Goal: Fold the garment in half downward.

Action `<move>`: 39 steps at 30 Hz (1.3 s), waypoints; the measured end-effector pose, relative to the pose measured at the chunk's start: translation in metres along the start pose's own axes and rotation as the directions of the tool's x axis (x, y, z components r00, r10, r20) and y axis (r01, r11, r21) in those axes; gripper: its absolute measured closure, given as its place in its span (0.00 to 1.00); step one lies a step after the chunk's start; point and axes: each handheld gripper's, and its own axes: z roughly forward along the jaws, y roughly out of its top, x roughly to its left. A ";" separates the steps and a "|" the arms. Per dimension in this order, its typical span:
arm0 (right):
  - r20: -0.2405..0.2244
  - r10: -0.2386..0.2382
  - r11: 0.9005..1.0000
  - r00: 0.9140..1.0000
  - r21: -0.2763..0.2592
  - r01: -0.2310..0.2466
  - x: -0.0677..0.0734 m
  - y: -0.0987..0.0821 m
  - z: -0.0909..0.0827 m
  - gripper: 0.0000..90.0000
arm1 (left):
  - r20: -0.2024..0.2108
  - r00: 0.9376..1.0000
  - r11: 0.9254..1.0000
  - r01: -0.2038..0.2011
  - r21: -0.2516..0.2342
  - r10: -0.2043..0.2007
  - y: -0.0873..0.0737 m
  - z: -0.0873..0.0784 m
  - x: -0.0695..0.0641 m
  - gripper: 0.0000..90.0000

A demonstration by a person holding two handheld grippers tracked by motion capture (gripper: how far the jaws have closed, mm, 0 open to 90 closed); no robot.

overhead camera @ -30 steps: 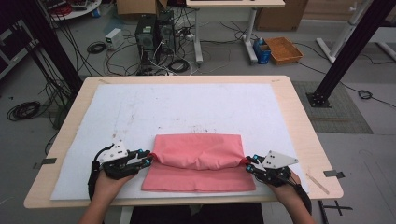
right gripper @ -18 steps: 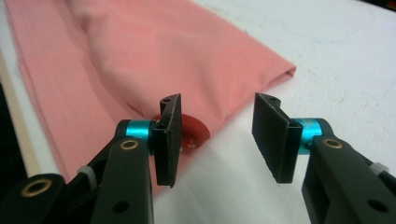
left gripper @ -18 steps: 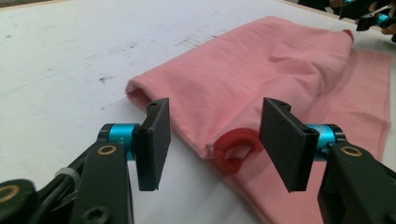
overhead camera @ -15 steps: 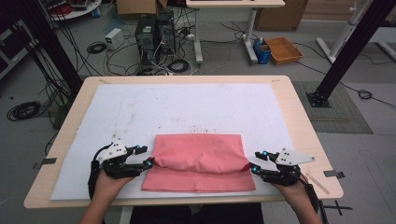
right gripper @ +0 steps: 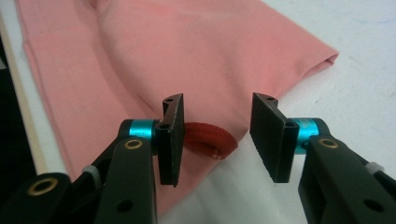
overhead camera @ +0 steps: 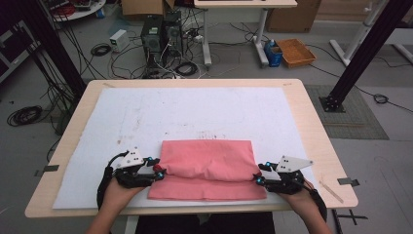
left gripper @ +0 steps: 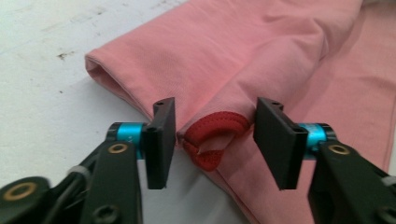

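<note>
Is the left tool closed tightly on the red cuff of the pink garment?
No: the left tool stands open, its pads apart around the red cuff of the pink garment.

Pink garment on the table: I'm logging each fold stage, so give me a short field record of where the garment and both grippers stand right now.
garment: pink garment, folded, lying flat on the white sheet near the table's front edge
cuffs: a red-trimmed cuff at the left end, another red cuff at the right end
left gripper: jaws apart, cuff between them, pads not pressing; jaws have just been closing
right gripper: jaws apart at the cuff, no grip; jaws have just been closing
</note>
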 end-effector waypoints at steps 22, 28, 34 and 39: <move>-0.006 -0.022 0.998 1.000 -0.051 0.022 0.009 0.004 -0.028 0.94 | 0.089 0.995 0.997 -0.048 -0.062 0.053 -0.006 -0.022 -0.008 0.92; -0.020 -0.046 0.998 0.999 -0.042 0.045 0.025 -0.006 -0.036 0.94 | 0.126 0.990 0.997 -0.054 -0.061 0.061 -0.018 -0.029 -0.019 0.92; -0.021 -0.046 0.998 0.999 -0.036 0.045 0.036 -0.013 -0.042 0.94 | 0.136 0.988 0.996 -0.065 -0.069 0.073 -0.021 -0.035 -0.024 0.92; -0.018 -0.051 0.998 0.999 -0.038 0.050 0.040 -0.015 -0.045 0.94 | 0.143 0.987 0.995 -0.069 -0.066 0.078 -0.023 -0.036 -0.029 0.92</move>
